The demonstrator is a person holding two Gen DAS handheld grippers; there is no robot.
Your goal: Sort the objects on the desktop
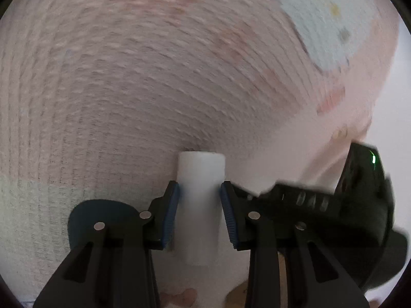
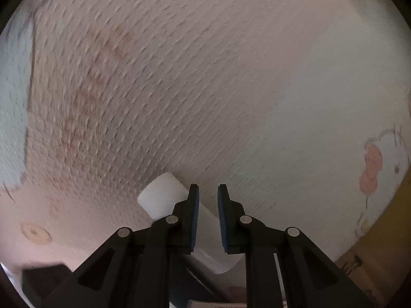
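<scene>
Over a pale pink woven cloth (image 1: 128, 89) printed with faint cartoon shapes, the left gripper (image 1: 199, 187) is holding a white, matte plastic cylinder (image 1: 201, 179) between its two blue ribbed pads (image 1: 171, 213). The jaws are standing at a middling width, one pad pressing on each side of the cylinder, whose flat end is pointing forward past the fingertips. A light blue patch (image 1: 321, 20) of the cloth's print is showing at the upper right of the left wrist view, and a black device with a small green light (image 1: 359, 192) is sitting at the right edge; what it is cannot be told for certain.

In the right wrist view the same white cylinder (image 2: 161, 197) is lying at a slant, its rounded end poking out to the left of the right gripper (image 2: 208, 195). The right gripper's jaws are standing narrow with a clear gap between the blue pads (image 2: 195, 215). The cylinder is passing behind and below the fingers, and whether the pads are touching it cannot be told. The cloth (image 2: 231, 77) is filling most of this view, heavily blurred, and a brown cardboard surface (image 2: 380, 251) is showing at the lower right edge.
</scene>
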